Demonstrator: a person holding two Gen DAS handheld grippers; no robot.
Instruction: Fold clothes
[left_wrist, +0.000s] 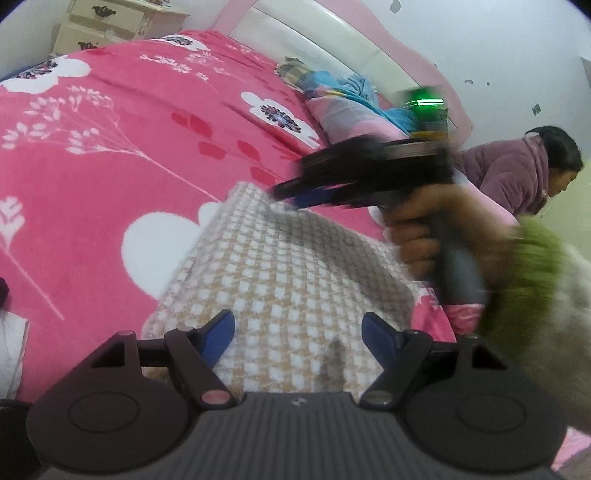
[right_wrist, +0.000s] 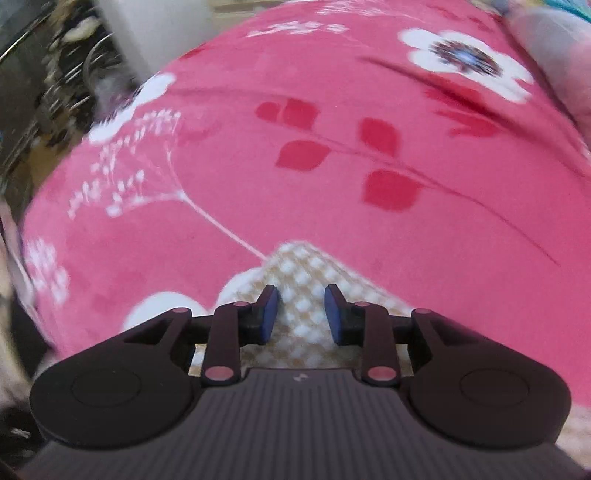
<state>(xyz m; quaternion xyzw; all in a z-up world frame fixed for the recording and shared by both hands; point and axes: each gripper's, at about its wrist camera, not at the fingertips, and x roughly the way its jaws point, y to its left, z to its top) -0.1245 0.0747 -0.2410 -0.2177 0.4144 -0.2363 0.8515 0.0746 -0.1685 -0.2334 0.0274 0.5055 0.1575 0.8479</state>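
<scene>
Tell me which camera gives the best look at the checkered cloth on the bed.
The left wrist view. There the checkered cloth spreads across the pink floral bedspread, with the right gripper at its far corner. The right wrist view shows only that corner, blurred, behind the gripper's fingers.

Beige-and-white checked cloth (left_wrist: 280, 280) on a pink blanket (left_wrist: 110, 155) (white flowers, red leaves).

A bed under a pink floral fleece blanket (left_wrist: 110, 166) fills the room; a cream padded headboard with pink frame (left_wrist: 314, 48) meets a scuffed white wall (left_wrist: 498, 44). A cream carved nightstand (left_wrist: 110, 22) stands beyond the bed's far corner.
</scene>
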